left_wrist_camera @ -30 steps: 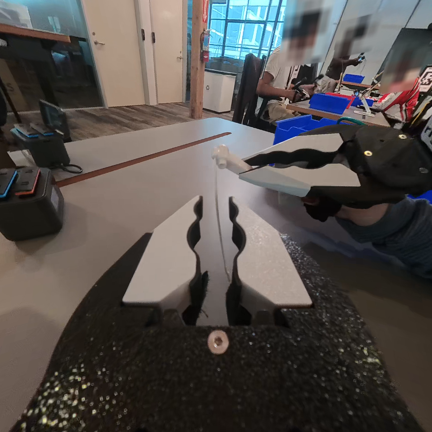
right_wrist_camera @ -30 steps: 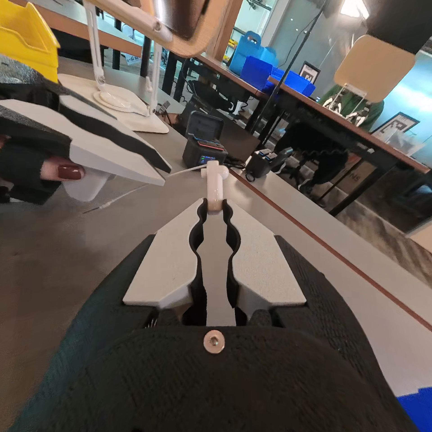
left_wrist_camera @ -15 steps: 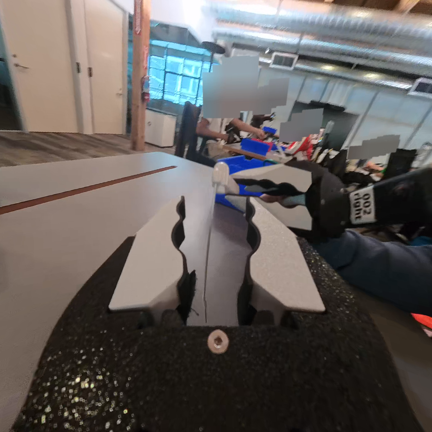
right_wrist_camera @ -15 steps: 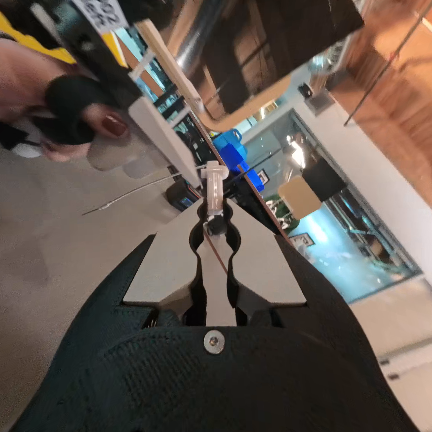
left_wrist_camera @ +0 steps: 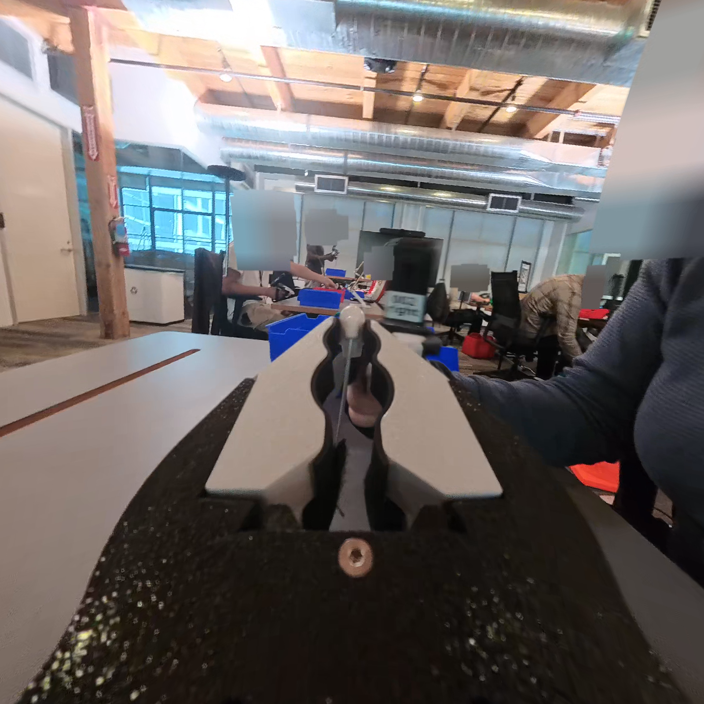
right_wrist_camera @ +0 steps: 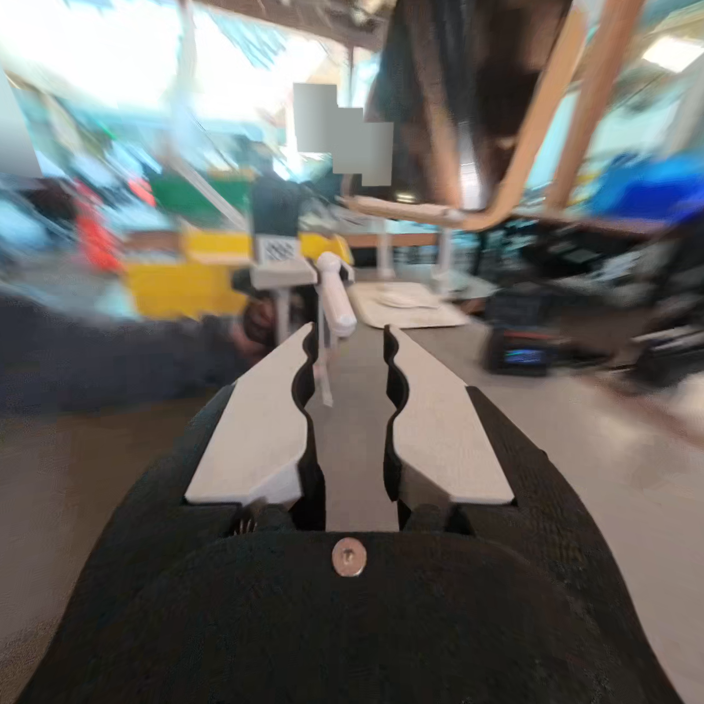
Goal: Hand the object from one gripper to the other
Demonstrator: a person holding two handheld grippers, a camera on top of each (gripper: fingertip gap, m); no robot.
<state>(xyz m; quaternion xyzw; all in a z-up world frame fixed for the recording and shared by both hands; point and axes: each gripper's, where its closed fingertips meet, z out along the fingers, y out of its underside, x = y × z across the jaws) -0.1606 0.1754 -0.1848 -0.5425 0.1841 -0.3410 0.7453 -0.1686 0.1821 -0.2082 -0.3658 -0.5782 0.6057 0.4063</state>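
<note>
The object is a small white plastic piece (left_wrist_camera: 351, 320) with a thin wire trailing back from it. My left gripper (left_wrist_camera: 351, 330) is shut on it at the fingertips, and the wire runs down the gap between the fingers. In the blurred right wrist view the white piece (right_wrist_camera: 335, 301) sits just beyond and slightly left of my right gripper (right_wrist_camera: 348, 327), which is open and empty. The left gripper (right_wrist_camera: 284, 276) shows end-on there and holds the piece. In the left wrist view the right gripper is mostly hidden behind my fingers.
Both grippers are above a grey table (left_wrist_camera: 114, 419). A person's blue sleeve (left_wrist_camera: 571, 388) reaches in from the right. A blue bin (left_wrist_camera: 293, 333) and seated people are beyond the table. A yellow bin (right_wrist_camera: 183, 282), a white lamp base (right_wrist_camera: 411, 308) and a black charger box (right_wrist_camera: 522, 343) are nearby.
The right gripper held the white piece; the left gripper has closed on it. The right gripper has opened and drawn back. Both cameras have swung round.
</note>
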